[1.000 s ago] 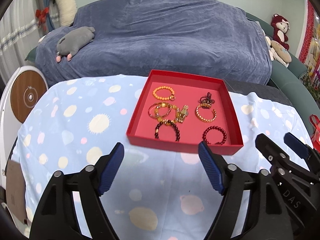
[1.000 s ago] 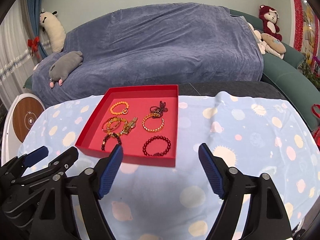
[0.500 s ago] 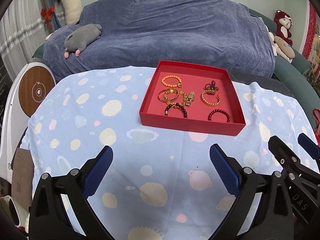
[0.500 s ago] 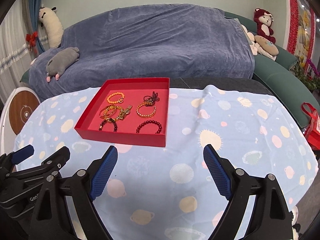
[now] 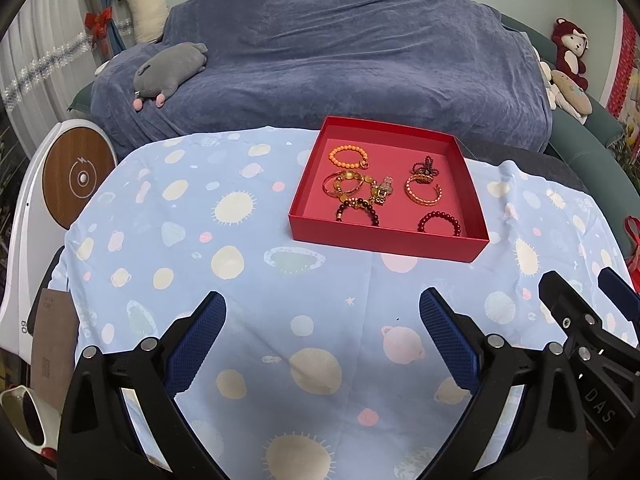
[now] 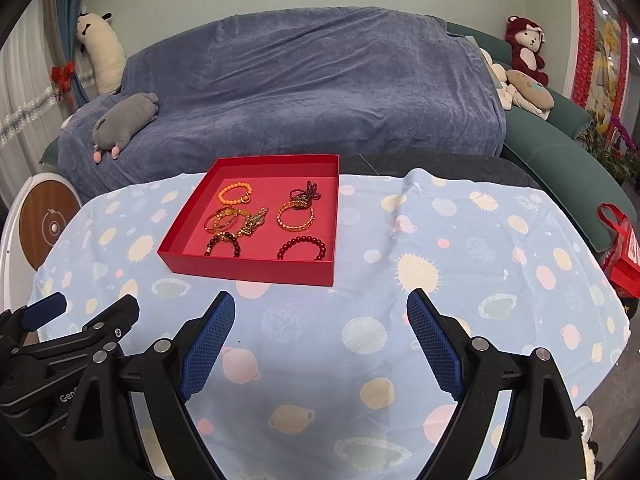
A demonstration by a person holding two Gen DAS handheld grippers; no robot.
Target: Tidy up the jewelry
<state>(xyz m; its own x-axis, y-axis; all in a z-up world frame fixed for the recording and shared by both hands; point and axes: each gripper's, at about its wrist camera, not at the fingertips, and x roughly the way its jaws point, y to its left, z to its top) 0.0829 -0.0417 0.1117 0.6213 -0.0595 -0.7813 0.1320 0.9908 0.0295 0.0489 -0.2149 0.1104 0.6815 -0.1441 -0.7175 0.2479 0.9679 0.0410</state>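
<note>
Both held low over the counter (image 5: 248, 280), empty: left gripper (image 5: 320, 328) spread wide, right gripper (image 6: 320, 332) likewise. Red tray (image 5: 384, 246) ahead of both, well apart, bracelets (image 5: 347, 186) crowded inside. Risk: snagging the tangled gold pieces together, or nudging the light tray across the cloth.

The right gripper (image 5: 600, 292) has the white letters "DAS" on its black arm, seen from the left wrist. The left gripper (image 6: 80, 312) shows "Gen", with the rest cut off. The white stand (image 5: 24, 240) has "60" on its edge, turned sideways.
</note>
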